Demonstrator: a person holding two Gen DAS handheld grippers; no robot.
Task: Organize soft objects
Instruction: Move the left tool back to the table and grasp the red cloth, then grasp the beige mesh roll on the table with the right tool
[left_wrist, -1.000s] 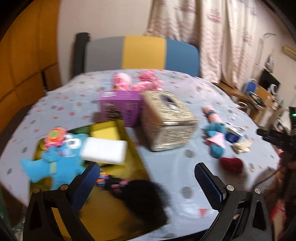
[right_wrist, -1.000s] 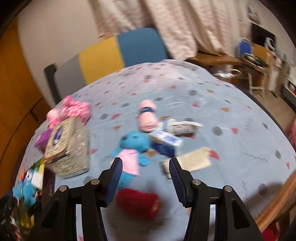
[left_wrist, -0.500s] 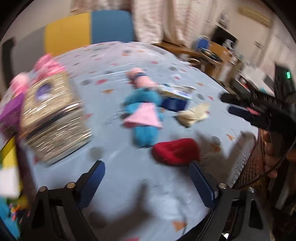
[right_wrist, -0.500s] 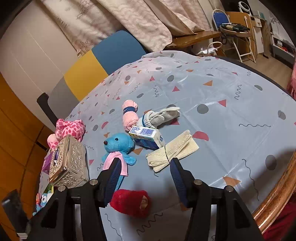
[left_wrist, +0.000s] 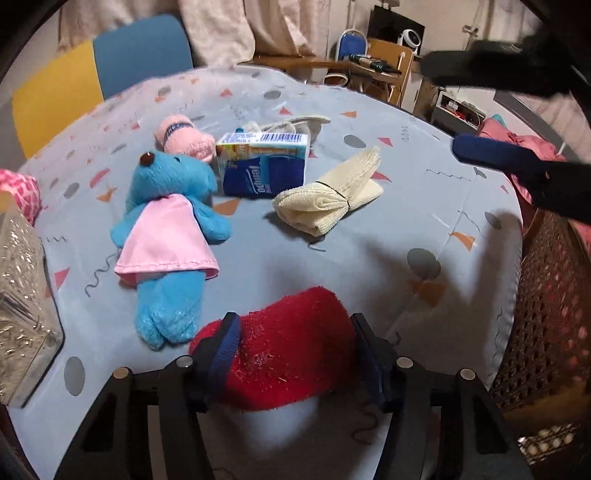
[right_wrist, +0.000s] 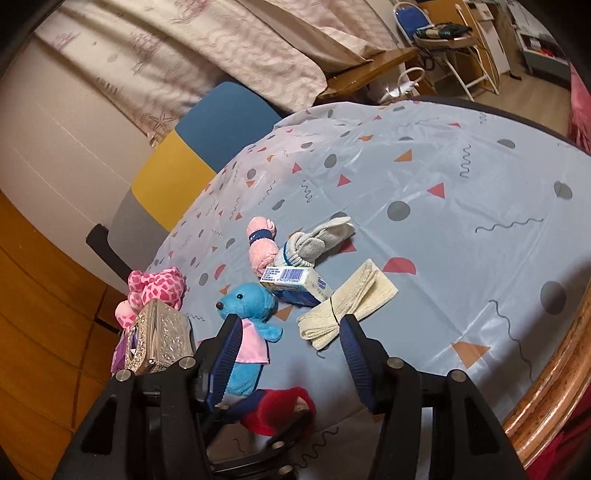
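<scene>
A fuzzy red sock roll (left_wrist: 288, 343) lies near the table's front edge. My left gripper (left_wrist: 294, 345) straddles it; its jaws are closing and both pads touch the roll's sides. In the right wrist view the same roll (right_wrist: 280, 404) shows low down, inside the left gripper (right_wrist: 271, 419). My right gripper (right_wrist: 291, 354) hovers open above the table with nothing between its fingers. It also shows in the left wrist view at the upper right (left_wrist: 491, 110). Behind lie a blue bear in a pink dress (left_wrist: 166, 229), a pink sock roll (left_wrist: 184, 136), a grey sock bundle (right_wrist: 317, 240) and a cream folded cloth (left_wrist: 332, 195).
A blue tissue pack (left_wrist: 266, 166) rests among the soft things. A silver tissue box (left_wrist: 22, 302) and a pink spotted plush (right_wrist: 155, 288) stand at the left. The table's wooden rim (right_wrist: 546, 387) curves at the right, beside a wicker chair (left_wrist: 546, 314).
The left gripper swung right from the toy tray, dropped over the red roll, and its jaws narrowed onto it. The right gripper rolled and shifted a little.
</scene>
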